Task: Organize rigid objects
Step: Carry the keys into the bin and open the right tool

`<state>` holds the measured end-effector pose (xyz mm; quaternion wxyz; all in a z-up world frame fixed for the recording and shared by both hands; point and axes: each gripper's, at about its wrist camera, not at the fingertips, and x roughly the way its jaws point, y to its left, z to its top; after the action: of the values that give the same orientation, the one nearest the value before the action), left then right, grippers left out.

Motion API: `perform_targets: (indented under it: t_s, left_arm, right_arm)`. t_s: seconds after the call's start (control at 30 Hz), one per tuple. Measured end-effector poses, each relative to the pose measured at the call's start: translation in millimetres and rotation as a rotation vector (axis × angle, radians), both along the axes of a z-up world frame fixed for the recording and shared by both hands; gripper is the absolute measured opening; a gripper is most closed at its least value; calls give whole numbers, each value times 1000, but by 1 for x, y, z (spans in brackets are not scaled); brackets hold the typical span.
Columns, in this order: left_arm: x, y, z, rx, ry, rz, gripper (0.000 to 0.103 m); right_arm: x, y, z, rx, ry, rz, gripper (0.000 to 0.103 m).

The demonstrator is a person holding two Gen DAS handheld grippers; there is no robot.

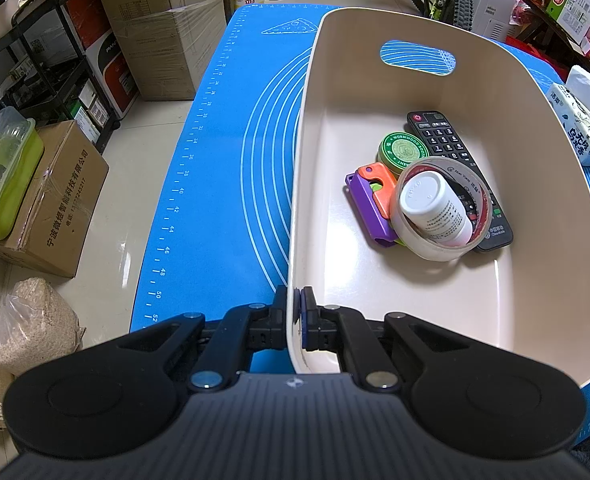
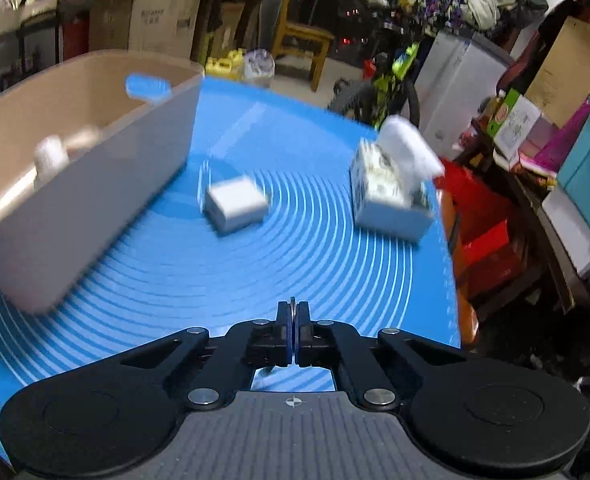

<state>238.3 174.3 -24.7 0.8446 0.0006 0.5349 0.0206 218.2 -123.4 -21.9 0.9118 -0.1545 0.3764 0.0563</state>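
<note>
The left gripper [image 1: 296, 312] clamps the near rim of the cream bin [image 1: 475, 320]; inside the bin a white bottle [image 1: 435, 210] lies within a tape roll [image 1: 441, 210].

Both wrist views downward, sharing bin [image 1: 475, 312]

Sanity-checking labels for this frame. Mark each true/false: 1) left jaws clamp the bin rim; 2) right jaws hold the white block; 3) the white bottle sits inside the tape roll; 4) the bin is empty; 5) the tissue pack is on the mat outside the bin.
1) Left gripper clamps the bin rim: true.
2) Right gripper holds the white block: false. Its jaws are shut on nothing; the block lies on the blue mat.
3) White bottle sits inside the tape roll: true.
4) Bin is empty: false. It also holds a remote and a green tin.
5) Tissue pack on the mat outside the bin: true.
</note>
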Motion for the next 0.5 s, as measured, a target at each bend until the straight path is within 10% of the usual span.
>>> perform_targets:
  t_s: [0.5]
  left_arm:
    - [0, -1, 0, 3, -1, -1, 7]
  right_arm:
    - [55, 82, 95, 91, -218, 218, 14]
